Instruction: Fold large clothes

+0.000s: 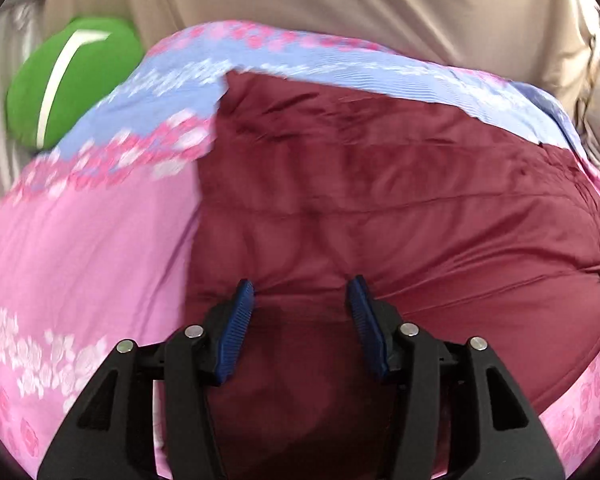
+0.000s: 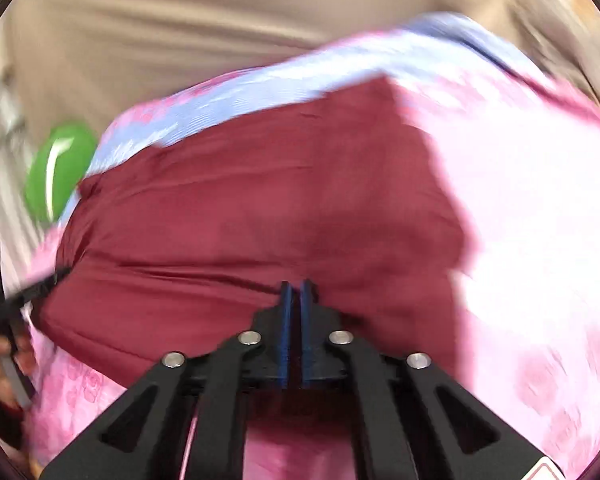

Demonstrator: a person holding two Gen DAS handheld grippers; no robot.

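Note:
A large maroon garment [image 1: 380, 208] lies spread on a pink and blue floral bedsheet [image 1: 80, 240]. My left gripper [image 1: 302, 292] is open, its blue pads [image 1: 240, 312] resting on or just above the garment's near part. In the right wrist view the same maroon garment [image 2: 260, 208] fills the middle. My right gripper [image 2: 296, 292] is shut, its blue pads pressed together at a fold of the maroon cloth near its front edge. The view is blurred, so the pinched cloth between the pads is hard to make out.
A green cushion [image 1: 68, 80] with a white stripe lies at the far left of the bed, also in the right wrist view [image 2: 58, 168]. Beige cloth [image 1: 340, 0] rises behind the bed. The left gripper's body and a hand show at the right view's left edge [image 2: 8, 320].

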